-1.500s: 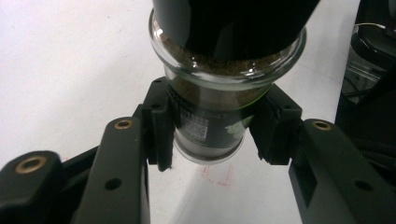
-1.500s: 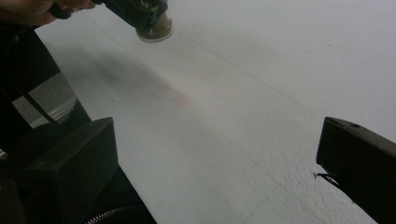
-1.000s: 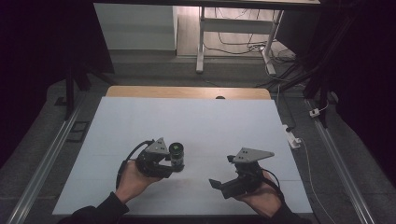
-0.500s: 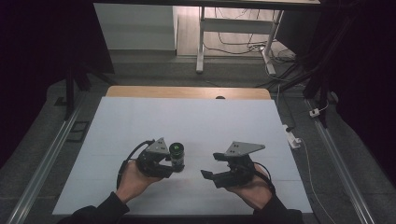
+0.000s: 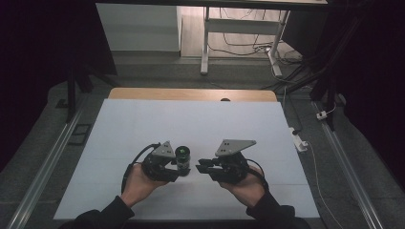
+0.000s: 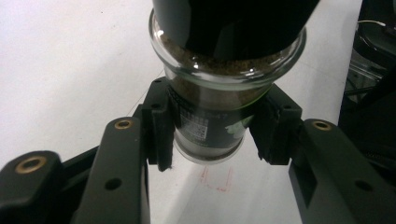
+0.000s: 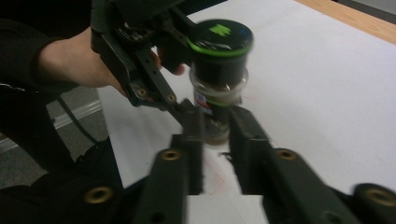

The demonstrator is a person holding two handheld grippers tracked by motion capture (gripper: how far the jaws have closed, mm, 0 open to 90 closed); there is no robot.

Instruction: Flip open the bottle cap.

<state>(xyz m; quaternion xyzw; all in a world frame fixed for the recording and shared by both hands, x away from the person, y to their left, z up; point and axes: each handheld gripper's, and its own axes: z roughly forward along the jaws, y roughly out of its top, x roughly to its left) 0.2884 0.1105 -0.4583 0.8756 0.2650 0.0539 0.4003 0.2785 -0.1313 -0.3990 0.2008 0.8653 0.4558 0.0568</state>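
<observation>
The small glass spice jar with a black, green-rimmed cap [image 6: 219, 93] is pinched at its lower body by the left claw [image 6: 212, 135], above the white bench [image 5: 143, 124]. The smooth, breakable glass is probably light. The right claw [image 7: 215, 126], slightly spread, is best closed on the cap.

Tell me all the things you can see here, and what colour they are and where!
jar: one, clear glass with brown powder inside and a black lid with a green ring, near the front middle of the table, held between the left gripper's jaws
table: one, white top with a wooden strip along the far edge
power strip: one, white, on the floor beside the table's right edge
left gripper: one, black with a grey plate on top, shut on the jar's lower body
right gripper: one, black with a grey plate, jaws a little apart, pointing at the jar
hands: two, in dark sleeves, at the near edge
</observation>
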